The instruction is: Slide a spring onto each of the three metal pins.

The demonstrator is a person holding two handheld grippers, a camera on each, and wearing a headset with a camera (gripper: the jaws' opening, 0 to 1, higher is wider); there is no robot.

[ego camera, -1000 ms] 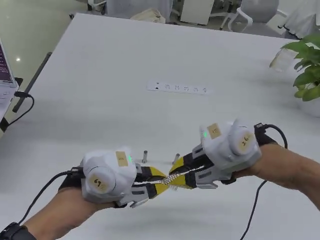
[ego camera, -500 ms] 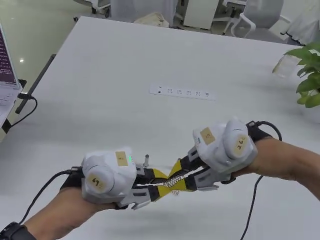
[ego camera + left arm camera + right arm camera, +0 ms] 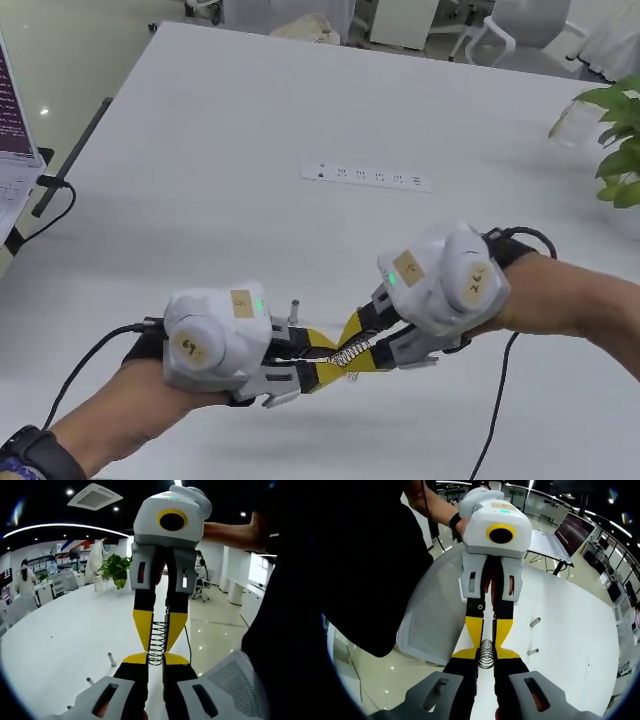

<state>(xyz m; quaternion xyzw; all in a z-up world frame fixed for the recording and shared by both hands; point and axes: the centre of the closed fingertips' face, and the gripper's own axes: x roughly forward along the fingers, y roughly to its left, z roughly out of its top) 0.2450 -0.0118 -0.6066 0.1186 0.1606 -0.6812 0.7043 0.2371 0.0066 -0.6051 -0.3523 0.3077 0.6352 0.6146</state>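
The spring [image 3: 350, 353] hangs in the air over the near part of the desk [image 3: 200, 150], stretched between my two tools, which meet tip to tip. In the head view it lies almost level and rises a little toward the right. My left tool [image 3: 318, 370] is closed to a narrow gap with one end of the spring pinched between its yellow tips. My right tool [image 3: 358, 338] is closed just as far on the other end.

In the left gripper view the spring [image 3: 158, 642] runs straight up from my left tool [image 3: 156, 660] into the right tool [image 3: 158, 627], which faces it. In the right gripper view I look at the spring [image 3: 486, 653] nearly end on. Its round coil sits between the tips of my right tool [image 3: 486, 657], with the left tool [image 3: 489, 630] just beyond.

A pin [image 3: 294, 308] stands upright on the desk just behind my left tool, apart from the spring. Farther back, well apart, lies a white power strip [image 3: 365, 177]. A green plant [image 3: 620, 150] stands at the right edge and a laptop [image 3: 10, 150] sits off the left edge.
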